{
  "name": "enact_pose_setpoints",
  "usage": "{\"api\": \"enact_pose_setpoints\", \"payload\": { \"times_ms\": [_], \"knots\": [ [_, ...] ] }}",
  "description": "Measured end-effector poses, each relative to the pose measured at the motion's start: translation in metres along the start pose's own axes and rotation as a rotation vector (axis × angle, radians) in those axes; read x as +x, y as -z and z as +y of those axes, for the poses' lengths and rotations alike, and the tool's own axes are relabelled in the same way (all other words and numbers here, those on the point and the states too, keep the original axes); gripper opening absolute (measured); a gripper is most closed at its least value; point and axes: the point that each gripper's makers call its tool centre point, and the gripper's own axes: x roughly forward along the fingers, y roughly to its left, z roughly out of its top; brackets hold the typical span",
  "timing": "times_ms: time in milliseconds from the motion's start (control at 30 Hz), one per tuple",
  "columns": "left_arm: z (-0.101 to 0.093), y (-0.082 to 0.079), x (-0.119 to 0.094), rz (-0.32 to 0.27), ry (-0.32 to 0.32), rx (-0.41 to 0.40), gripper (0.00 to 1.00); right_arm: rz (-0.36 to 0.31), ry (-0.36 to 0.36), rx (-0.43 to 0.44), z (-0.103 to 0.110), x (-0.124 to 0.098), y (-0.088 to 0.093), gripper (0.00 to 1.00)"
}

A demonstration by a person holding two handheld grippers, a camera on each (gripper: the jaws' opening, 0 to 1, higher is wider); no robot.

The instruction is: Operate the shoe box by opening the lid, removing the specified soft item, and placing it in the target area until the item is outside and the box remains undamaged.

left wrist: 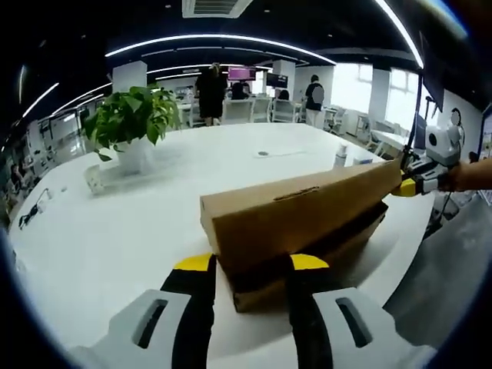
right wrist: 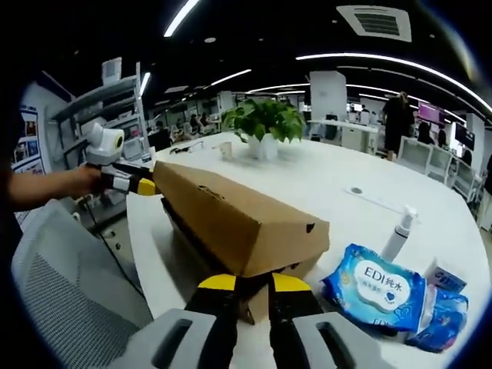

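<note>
Left gripper view has my left gripper (left wrist: 250, 265) at one end of the cardboard shoe box (left wrist: 300, 223) on the white table (left wrist: 115, 238), jaws pinching the lid (left wrist: 307, 204) edge; my right gripper (right wrist: 246, 286) nips the opposite end likewise. With the lid raised only slightly, opening is in hand. Next, I judge, both ends must rise evenly, gently, sparing the cardboard. Wet-wipe packs (right wrist: 377, 288) lie right.

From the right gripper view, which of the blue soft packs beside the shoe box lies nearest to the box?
The large wet-wipes pack printed "EDI", lying just right of the cardboard shoe box. The darker blue pack lies farther right, partly behind it.
</note>
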Motion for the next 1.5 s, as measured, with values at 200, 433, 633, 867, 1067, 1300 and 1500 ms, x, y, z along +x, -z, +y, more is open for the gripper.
{"api": "enact_pose_setpoints", "payload": {
  "times_ms": [200,433,633,867,1067,1300,1500],
  "knots": [
    [-0.002,0.007,0.000,0.025,0.007,0.024,0.38,0.037,0.002,-0.046,0.002,0.002,0.008,0.16],
    [-0.006,0.020,0.003,0.067,0.007,0.070,0.39,0.078,-0.015,-0.104,0.009,0.006,0.019,0.22],
    [-0.006,0.025,0.005,0.085,0.004,0.086,0.40,0.105,-0.022,-0.139,0.014,0.009,0.025,0.26],
    [-0.007,0.032,0.008,0.116,0.013,0.104,0.41,0.124,-0.026,-0.108,0.012,0.014,0.033,0.27],
    [-0.007,0.038,0.009,0.136,0.018,0.108,0.40,0.138,-0.027,-0.075,0.011,0.016,0.038,0.27],
    [-0.009,0.039,0.000,0.138,0.036,0.078,0.42,0.123,-0.028,-0.046,0.012,0.008,0.031,0.28],
    [-0.007,0.032,-0.005,0.130,0.037,0.087,0.43,0.110,-0.030,-0.076,0.012,0.008,0.022,0.29]
  ]
}}
